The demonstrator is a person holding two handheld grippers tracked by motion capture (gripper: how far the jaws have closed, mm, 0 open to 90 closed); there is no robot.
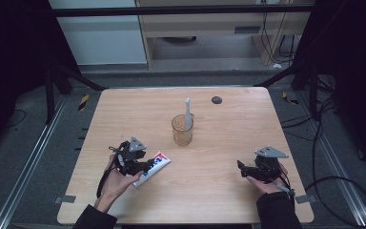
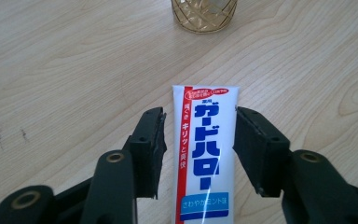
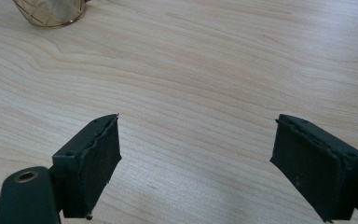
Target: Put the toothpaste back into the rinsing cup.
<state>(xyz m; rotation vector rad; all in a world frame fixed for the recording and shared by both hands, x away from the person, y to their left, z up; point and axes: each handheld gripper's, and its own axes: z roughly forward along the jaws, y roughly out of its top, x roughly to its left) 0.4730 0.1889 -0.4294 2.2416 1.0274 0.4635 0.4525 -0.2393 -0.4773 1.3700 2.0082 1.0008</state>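
My left tongs straddle the toothpaste tube lying flat on the table, right pad touching, left just off, not clenched. My right tongs wait spread. The cup stands ahead.

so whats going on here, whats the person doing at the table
A person sits at a wooden table with tongs in each hand. The left tongs straddle a toothpaste tube lying flat, jaws just off its sides, not yet clamped. The right tongs are open over bare wood. A glass cup with a toothbrush stands mid-table.
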